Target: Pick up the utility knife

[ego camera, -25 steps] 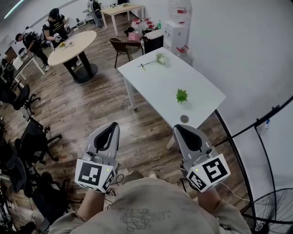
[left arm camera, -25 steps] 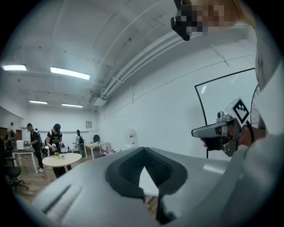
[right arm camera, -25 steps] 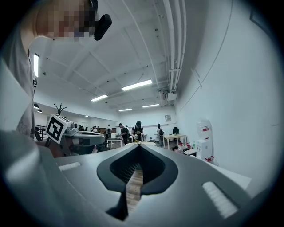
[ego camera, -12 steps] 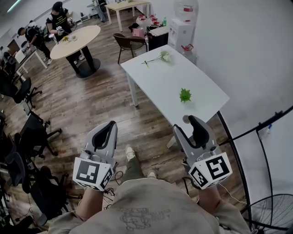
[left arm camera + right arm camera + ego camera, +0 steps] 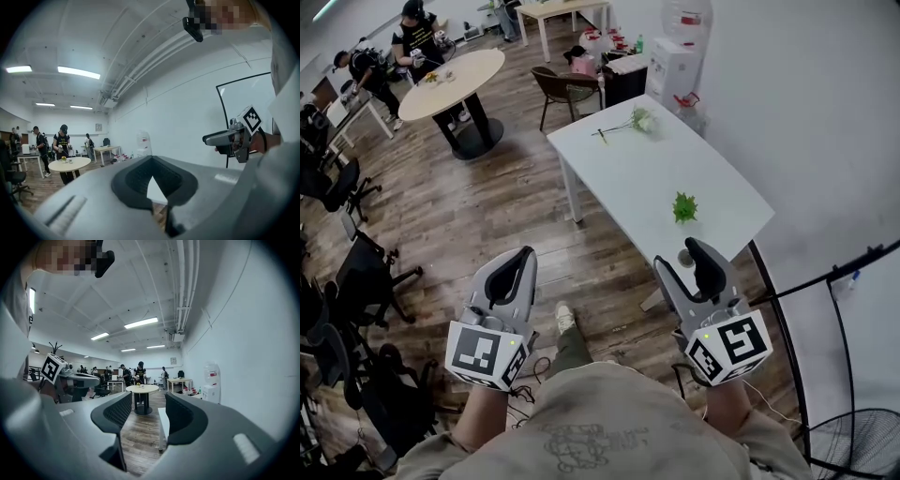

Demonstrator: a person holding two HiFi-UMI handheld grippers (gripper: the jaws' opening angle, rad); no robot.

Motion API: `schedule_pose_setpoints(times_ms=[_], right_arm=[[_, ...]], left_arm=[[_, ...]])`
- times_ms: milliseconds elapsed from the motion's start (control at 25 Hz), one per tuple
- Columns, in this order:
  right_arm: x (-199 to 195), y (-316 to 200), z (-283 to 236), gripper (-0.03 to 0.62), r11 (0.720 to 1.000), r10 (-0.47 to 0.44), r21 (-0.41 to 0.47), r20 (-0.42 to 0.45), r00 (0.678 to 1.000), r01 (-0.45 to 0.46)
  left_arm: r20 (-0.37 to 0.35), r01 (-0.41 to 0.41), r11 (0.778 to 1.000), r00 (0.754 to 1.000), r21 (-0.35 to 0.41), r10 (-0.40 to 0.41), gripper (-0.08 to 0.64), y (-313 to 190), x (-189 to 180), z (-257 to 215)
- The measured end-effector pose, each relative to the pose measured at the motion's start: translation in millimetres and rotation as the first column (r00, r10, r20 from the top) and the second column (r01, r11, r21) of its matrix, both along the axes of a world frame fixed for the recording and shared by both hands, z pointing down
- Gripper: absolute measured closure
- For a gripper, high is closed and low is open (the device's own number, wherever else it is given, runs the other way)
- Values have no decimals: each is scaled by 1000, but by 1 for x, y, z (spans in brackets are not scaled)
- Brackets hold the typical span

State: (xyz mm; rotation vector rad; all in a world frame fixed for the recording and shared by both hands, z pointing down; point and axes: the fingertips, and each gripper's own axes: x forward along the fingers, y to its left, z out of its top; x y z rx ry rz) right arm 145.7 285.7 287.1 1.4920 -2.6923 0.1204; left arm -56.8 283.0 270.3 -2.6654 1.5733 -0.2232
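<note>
No utility knife shows in any view. I hold both grippers up in front of my chest, over wooden floor, short of a white table (image 5: 647, 169). In the head view my left gripper (image 5: 525, 255) has its jaws together, with nothing in them. My right gripper (image 5: 680, 255) stands open and empty, its tips over the table's near corner. The left gripper view shows the left gripper (image 5: 152, 185) with its pads meeting at the tips. In the right gripper view the right gripper (image 5: 147, 408) has a clear gap between its fingers (image 5: 183, 413).
On the table sit a small green plant (image 5: 684, 207), a flower stem (image 5: 628, 122) at the far end and a small round object (image 5: 682, 256) near the corner. A round table (image 5: 450, 82) with people, office chairs (image 5: 342, 281), a water dispenser (image 5: 673, 66) and a fan (image 5: 853, 450) stand around.
The right gripper opened from shut one second ago. I have stepped nearer the white table, with a foot now showing on the floor. The left gripper stays shut.
</note>
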Motion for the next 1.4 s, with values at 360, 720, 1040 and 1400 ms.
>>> schedule_pose_setpoints(times_ms=[360, 720, 1040, 1400], right_arm=[[-31, -79, 11, 351, 999, -22, -47, -52, 998, 20], [-79, -163, 7, 354, 998, 3, -67, -58, 998, -6], [-128, -236, 10, 354, 994, 55, -92, -72, 996, -62], [-171, -292, 40, 354, 983, 64, -166, -102, 993, -81]], left_arm=[[-8, 7, 1000, 1000, -10, -7, 560, -80, -30, -2], [3, -29, 999, 1000, -35, 29, 560, -169, -81, -4], [23, -88, 993, 996, -79, 90, 560, -248, -136, 16], [20, -156, 981, 987, -118, 159, 560, -304, -160, 37]])
